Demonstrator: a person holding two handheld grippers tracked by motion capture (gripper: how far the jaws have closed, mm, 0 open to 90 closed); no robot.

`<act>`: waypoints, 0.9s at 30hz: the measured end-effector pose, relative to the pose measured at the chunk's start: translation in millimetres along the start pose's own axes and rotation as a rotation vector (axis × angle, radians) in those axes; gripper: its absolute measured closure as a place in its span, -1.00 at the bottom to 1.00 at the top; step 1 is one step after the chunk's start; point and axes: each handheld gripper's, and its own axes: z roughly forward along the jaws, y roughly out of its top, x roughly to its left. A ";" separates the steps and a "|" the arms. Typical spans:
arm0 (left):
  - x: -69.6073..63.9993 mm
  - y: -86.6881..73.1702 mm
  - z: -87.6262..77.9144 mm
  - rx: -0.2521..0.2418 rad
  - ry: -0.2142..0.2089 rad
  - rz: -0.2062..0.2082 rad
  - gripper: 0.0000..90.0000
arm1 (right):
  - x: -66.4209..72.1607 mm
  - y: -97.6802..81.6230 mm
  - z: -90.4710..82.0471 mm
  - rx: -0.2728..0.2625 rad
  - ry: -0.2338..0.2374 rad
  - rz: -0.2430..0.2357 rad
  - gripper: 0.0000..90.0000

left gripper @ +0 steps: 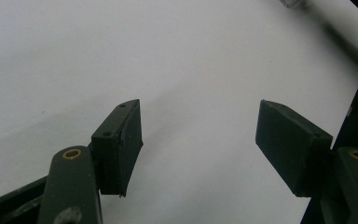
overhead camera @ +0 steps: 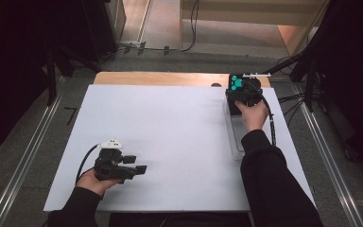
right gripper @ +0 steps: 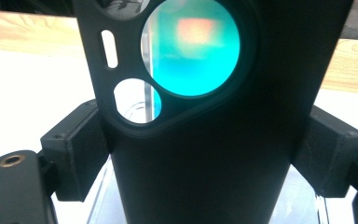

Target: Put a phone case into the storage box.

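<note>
My right gripper [overhead camera: 240, 96] is at the far right of the white table top [overhead camera: 170, 137], shut on a black flat piece [right gripper: 205, 177] with round cut-outs. Through the largest cut-out [right gripper: 191, 46] I see teal. In the right gripper view the two pads [right gripper: 79, 149] press on the piece's side edges, and it stands upright between them. In the high view its teal spots [overhead camera: 237, 83] show at the gripper's far end. My left gripper [overhead camera: 136, 164] rests low at the near left, held by a hand. Its jaws [left gripper: 200, 140] are open with nothing between them, over bare white surface.
A clear plastic tray [overhead camera: 235, 137] lies along the table's right side, under the right hand. A wooden strip [overhead camera: 160, 78] runs along the table's far edge. Cables and dark stands sit on the floor beyond the right edge. The person's dark sleeve [overhead camera: 269, 179] crosses the near right corner.
</note>
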 end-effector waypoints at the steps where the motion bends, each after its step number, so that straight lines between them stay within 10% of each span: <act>1: 0.1 0.1 -0.1 0.001 -0.001 0.001 -0.30 | 0.3 -0.4 1.1 0.002 -0.004 -0.008 -0.74; 21: 0.4 -0.2 -0.8 -0.005 -0.001 -0.004 -0.30 | -7.6 3.5 -15.4 -0.012 0.060 -0.004 -1.00; 27: 0.1 0.1 0.0 0.000 0.000 -0.001 -0.30 | 4.0 5.4 -33.4 0.062 0.082 -0.015 -1.00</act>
